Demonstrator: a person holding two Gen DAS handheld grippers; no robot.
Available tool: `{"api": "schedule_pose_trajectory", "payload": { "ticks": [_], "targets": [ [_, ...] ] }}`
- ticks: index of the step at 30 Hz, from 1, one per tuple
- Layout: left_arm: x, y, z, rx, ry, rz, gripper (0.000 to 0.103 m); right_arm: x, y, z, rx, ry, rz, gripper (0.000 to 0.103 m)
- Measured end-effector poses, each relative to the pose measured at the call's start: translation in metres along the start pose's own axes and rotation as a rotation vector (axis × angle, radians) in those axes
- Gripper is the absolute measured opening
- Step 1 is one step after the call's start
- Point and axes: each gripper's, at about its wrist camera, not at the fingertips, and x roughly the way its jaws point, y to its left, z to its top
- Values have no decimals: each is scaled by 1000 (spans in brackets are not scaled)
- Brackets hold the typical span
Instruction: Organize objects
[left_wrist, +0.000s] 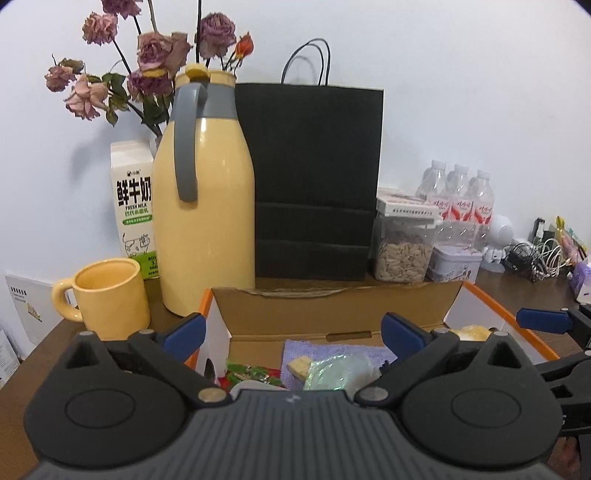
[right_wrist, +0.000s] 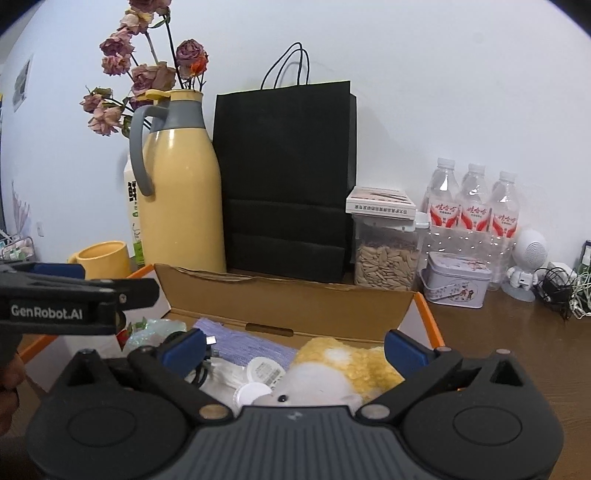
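Observation:
An open cardboard box (left_wrist: 332, 314) with orange edges sits in front of me; it also shows in the right wrist view (right_wrist: 288, 299). Inside lie a purple cloth (left_wrist: 332, 350), a green plastic packet (left_wrist: 340, 373), red-green wrappers (left_wrist: 251, 373), a yellow-white plush toy (right_wrist: 340, 369), white round lids (right_wrist: 264, 373) and a cable (right_wrist: 207, 354). My left gripper (left_wrist: 295, 328) is open and empty above the box's left part. My right gripper (right_wrist: 295, 347) is open and empty above the plush toy. The right gripper also shows at the left view's right edge (left_wrist: 546, 319).
Behind the box stand a yellow thermos jug (left_wrist: 203, 221), a yellow mug (left_wrist: 110, 299), a milk carton (left_wrist: 133, 210), a black paper bag (left_wrist: 314, 177), a seed jar (right_wrist: 386, 254), a tin (right_wrist: 456, 280), water bottles (right_wrist: 472, 206), a white speaker figure (right_wrist: 528, 262) and tangled cables (right_wrist: 565, 288).

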Motion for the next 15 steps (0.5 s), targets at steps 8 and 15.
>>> {"api": "schedule_pose_trajectory", "payload": {
  "ticks": [8,15],
  "targets": [
    [-36,2,1,-12,-15,1,103,-33,1,3,28,-31,-25,103],
    [-75,7,-9,-18,7,24,103,-77,7,-2,32,-43,-28,103]
  ]
}}
